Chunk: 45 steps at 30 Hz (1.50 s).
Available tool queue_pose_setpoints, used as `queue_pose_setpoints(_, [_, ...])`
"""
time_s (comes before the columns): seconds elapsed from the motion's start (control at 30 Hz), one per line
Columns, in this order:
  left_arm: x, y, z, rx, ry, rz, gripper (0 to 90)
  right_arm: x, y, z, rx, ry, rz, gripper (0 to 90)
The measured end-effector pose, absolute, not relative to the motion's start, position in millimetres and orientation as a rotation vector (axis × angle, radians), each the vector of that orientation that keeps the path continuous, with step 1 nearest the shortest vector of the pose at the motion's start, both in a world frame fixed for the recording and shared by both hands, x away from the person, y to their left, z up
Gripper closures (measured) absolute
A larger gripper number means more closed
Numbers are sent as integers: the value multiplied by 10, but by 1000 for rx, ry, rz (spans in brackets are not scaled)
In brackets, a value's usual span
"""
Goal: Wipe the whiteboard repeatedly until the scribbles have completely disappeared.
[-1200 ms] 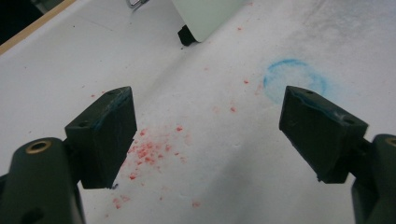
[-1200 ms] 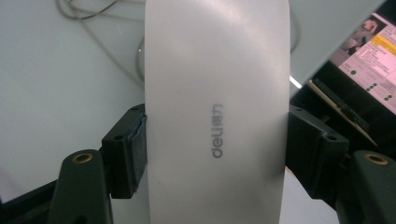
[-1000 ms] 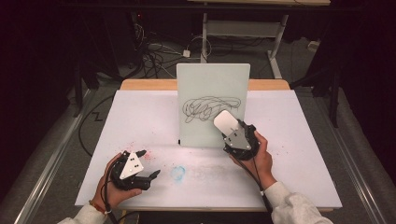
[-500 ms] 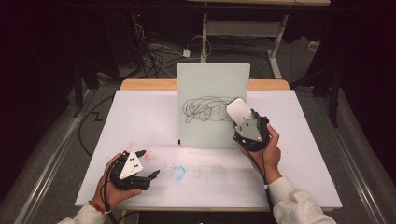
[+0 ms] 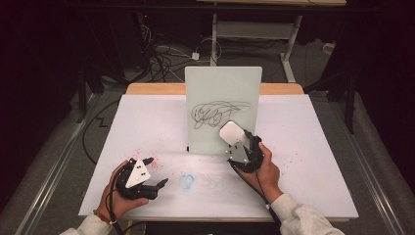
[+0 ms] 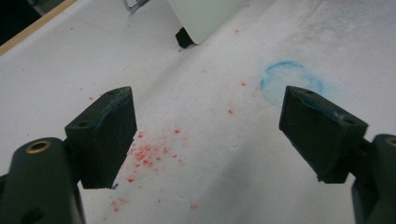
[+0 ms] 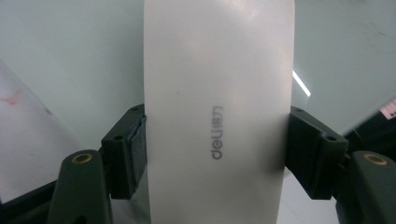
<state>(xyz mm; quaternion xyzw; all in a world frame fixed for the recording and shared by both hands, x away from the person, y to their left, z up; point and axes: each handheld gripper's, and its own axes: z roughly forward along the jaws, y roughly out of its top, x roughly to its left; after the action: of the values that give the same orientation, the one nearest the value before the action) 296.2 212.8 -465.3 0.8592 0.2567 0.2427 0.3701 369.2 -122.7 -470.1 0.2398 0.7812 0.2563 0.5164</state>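
A: Gripping the white eraser (image 5: 231, 132), R gripper (image 5: 234, 139) sits just right of frame centre in the high view. Both pads are clamped on the eraser's long sides. In the right gripper view the eraser (image 7: 218, 112) runs top to bottom mid-frame, grey "deli" print on it.

B: And the whiteboard (image 5: 222, 93)?

A: Upright at centre top of the table (image 5: 147, 117), black scribble (image 5: 215, 112) across its middle. Eraser's at the board's lower right part, just below the scribble; can't tell if it touches the surface.

B: L gripper (image 5: 155, 171)?

A: Lower left of frame, low over the table, fingers (image 6: 107, 135) wide apart w/ nothing between. Blue smudge (image 5: 186, 181) just right of it, red specks (image 6: 147, 154) on the table between its jaws.
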Motion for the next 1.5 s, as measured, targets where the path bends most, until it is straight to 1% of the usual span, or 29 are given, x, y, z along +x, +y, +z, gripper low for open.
queue_pose_setpoints(0.13, [2957,2128,-4651,2204,656,624,184,3682,-1191,-4723,558,1888,605,311])
queue_pose_setpoints(0.27, [2955,2132,-4648,2204,656,626,184,3706,-1230,-4667,553,1903,622,311])
queue_pose_setpoints(0.4, [2958,2136,-4654,2204,659,622,184,3779,-1341,-4501,615,1839,673,311])
queue_pose_setpoints(0.63, [2963,2130,-4664,2207,656,613,184,3950,-1723,-4113,809,1696,784,311])
queue_pose_setpoints(0.73, [2967,2119,-4667,2210,655,612,184,3973,-1772,-4065,831,1687,796,311])
queue_pose_setpoints(0.93, [2972,2107,-4672,2215,655,612,185,3951,-1680,-4111,809,1708,780,311])
queue_pose_setpoints(1.23, [2968,2113,-4666,2206,657,609,185,3821,-1294,-4415,693,1793,702,311])
queue_pose_setpoints(1.5, [2967,2112,-4667,2208,655,609,185,3767,-1145,-4542,688,1822,702,311])
